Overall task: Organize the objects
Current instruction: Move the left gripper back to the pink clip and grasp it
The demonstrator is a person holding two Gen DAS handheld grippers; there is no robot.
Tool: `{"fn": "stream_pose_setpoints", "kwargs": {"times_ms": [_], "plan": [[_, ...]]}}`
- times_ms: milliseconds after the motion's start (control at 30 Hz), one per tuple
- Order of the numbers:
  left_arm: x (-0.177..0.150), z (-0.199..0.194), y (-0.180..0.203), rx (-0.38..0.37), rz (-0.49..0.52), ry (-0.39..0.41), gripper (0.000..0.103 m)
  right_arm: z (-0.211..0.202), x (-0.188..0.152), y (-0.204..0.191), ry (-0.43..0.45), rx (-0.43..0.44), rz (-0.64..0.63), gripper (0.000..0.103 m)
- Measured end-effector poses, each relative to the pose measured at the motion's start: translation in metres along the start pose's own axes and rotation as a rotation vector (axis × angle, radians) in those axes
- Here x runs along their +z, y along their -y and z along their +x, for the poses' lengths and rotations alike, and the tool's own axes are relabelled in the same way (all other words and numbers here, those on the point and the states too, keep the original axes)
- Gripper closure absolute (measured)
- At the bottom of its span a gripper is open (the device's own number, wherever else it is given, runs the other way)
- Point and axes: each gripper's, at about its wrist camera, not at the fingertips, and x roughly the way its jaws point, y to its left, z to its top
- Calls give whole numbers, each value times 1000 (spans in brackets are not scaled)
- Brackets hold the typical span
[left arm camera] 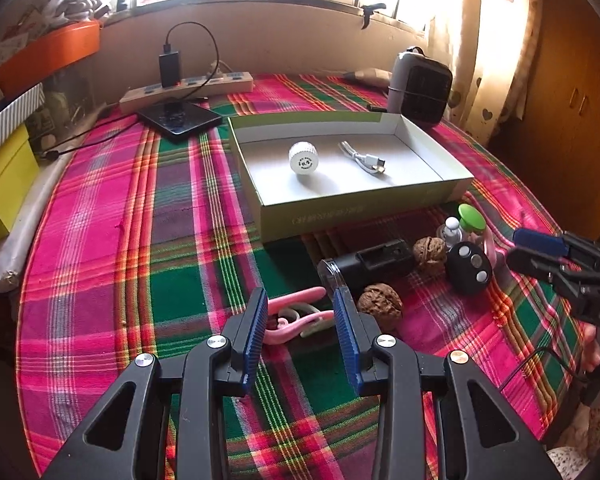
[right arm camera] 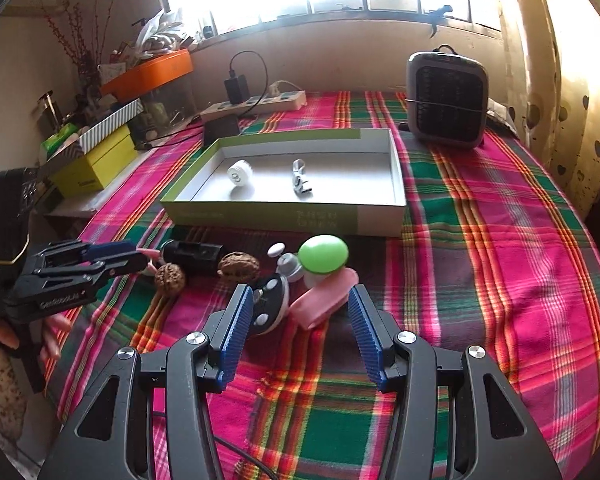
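Note:
A shallow green-and-white box holds a white round cap and a white USB cable. In front of it on the plaid cloth lie two walnuts, a black torch-like device, a black remote, a small white bottle, a green-lidded jar and a pink block. My left gripper is open, with pink and pale green clips lying between its fingers. My right gripper is open around the pink block, beside the remote.
A grey heater stands at the back right. A power strip with a charger and a black phone lie at the back left. Yellow and striped boxes are stacked at the left edge. A person's hand holds the left gripper.

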Motion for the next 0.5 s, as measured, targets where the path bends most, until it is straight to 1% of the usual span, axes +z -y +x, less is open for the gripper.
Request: {"fn": "stream_pose_setpoints", "kwargs": {"times_ms": [100, 233, 333, 500], "plan": [[2, -1, -2, 6, 7, 9, 70, 1, -2, -4, -6, 14, -12, 52], [3, 7, -10, 19, -21, -16, 69, 4, -3, -11, -9, 32, -26, 52], [1, 9, -13, -15, -37, -24, 69, 8, -3, -14, -16, 43, -40, 52], [-1, 8, -12, -41, -49, -28, 69, 17, -1, -15, -29, 54, -38, 52]]}}
